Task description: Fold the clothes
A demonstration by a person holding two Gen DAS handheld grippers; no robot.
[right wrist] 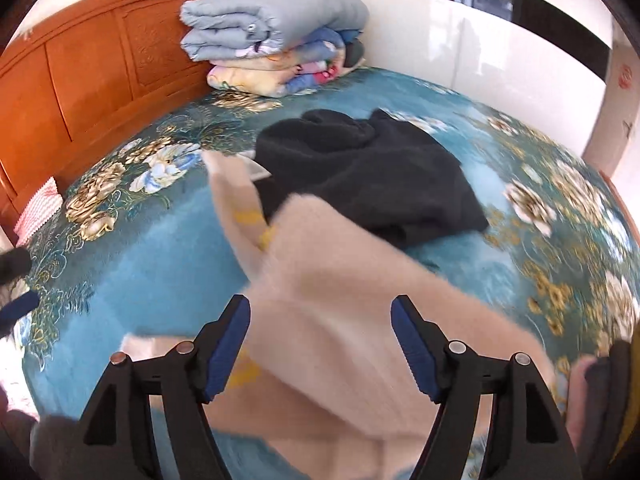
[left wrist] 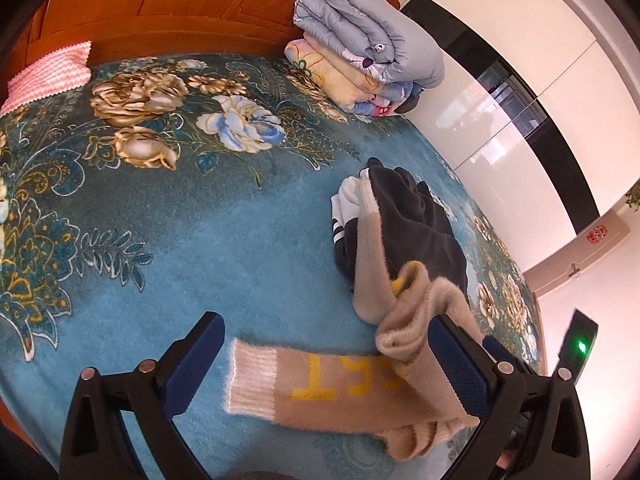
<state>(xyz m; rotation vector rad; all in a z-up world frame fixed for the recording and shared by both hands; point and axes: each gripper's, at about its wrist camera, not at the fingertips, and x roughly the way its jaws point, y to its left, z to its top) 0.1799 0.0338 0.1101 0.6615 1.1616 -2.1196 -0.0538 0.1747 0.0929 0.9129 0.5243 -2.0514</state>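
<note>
A beige fuzzy sweater point(left wrist: 340, 388) with yellow lettering and a white ribbed cuff lies crumpled on the teal floral bedspread point(left wrist: 180, 240). One sleeve stretches left between the fingers of my left gripper point(left wrist: 324, 344), which is open just above it. In the right wrist view the same sweater point(right wrist: 328, 292) is blurred and fills the space between the fingers of my right gripper point(right wrist: 320, 316), which is open over it. A dark garment point(left wrist: 416, 220) lies beyond the sweater, partly under it; it also shows in the right wrist view point(right wrist: 372, 172).
A stack of folded quilts point(left wrist: 360, 44) sits by the orange wooden headboard point(left wrist: 160, 0), also in the right wrist view point(right wrist: 272, 40). A pink towel point(left wrist: 48, 76) lies at the bed's far left. White wardrobe doors point(left wrist: 520, 92) border the bed's right side.
</note>
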